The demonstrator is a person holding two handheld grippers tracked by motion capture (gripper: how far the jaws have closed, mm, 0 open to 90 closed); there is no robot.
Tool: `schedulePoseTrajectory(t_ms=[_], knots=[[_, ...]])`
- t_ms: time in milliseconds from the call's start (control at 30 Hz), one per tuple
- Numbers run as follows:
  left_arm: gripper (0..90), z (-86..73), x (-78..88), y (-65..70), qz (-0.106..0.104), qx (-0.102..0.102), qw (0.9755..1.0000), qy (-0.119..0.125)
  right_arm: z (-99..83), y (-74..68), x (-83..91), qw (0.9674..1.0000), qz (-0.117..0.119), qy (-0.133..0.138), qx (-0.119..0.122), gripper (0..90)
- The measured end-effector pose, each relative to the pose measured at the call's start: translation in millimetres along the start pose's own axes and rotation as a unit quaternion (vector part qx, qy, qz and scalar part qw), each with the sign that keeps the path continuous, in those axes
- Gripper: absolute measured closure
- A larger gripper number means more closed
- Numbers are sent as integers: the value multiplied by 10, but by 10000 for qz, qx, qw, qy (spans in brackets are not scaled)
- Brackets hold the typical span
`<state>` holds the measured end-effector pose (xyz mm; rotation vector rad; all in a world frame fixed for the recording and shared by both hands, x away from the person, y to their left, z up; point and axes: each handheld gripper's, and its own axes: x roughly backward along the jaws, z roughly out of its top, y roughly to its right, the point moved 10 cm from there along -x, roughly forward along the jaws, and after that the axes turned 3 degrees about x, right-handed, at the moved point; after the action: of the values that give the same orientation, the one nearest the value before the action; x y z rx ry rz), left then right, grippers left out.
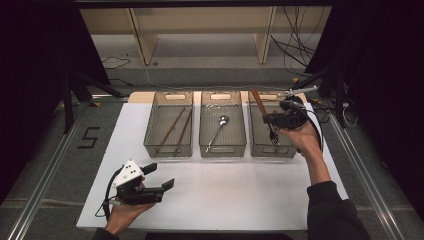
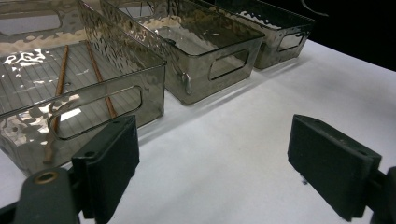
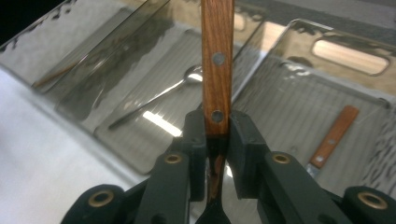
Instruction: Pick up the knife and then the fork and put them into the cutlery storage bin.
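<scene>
Three clear bins sit on the counter [image 1: 210, 200]; the right tool [image 1: 276, 120] grips a wooden-handled fork [image 3: 217, 60] over the right bin [image 1: 255, 145]. Lower it tines-first, level it beside the utensil already inside, then release. Left tool [image 1: 162, 186] rests spread, empty.

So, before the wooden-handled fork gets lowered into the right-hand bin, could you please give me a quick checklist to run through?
1. Right gripper shut on the fork at its wooden handle: ok.
2. Fork hangs over the right bin, tines down: ok.
3. Landing room in that bin: another wooden-handled utensil already lies there, but bare floor remains beside it: ok.
4. Correct bin for forks: chopsticks sit in the left bin, a spoon in the middle; the lying utensil's head is hidden: cannot tell.
5. Left gripper open, low over the table, away from the bins: ok.
</scene>
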<state>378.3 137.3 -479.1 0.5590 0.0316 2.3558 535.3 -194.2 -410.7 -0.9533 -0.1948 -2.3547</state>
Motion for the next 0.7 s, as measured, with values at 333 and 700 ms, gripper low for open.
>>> schedulePoseTrajectory(t_ms=[333, 700], knots=[[162, 1, 0, 10, -23, 11, 10000, -3, 78, 272, -157, 9974, -504, 151, -487, 784], [162, 5, -2, 16, -33, -6, 10000, 8, 77, 395, -302, 9941, -739, 123, -783, 784]])
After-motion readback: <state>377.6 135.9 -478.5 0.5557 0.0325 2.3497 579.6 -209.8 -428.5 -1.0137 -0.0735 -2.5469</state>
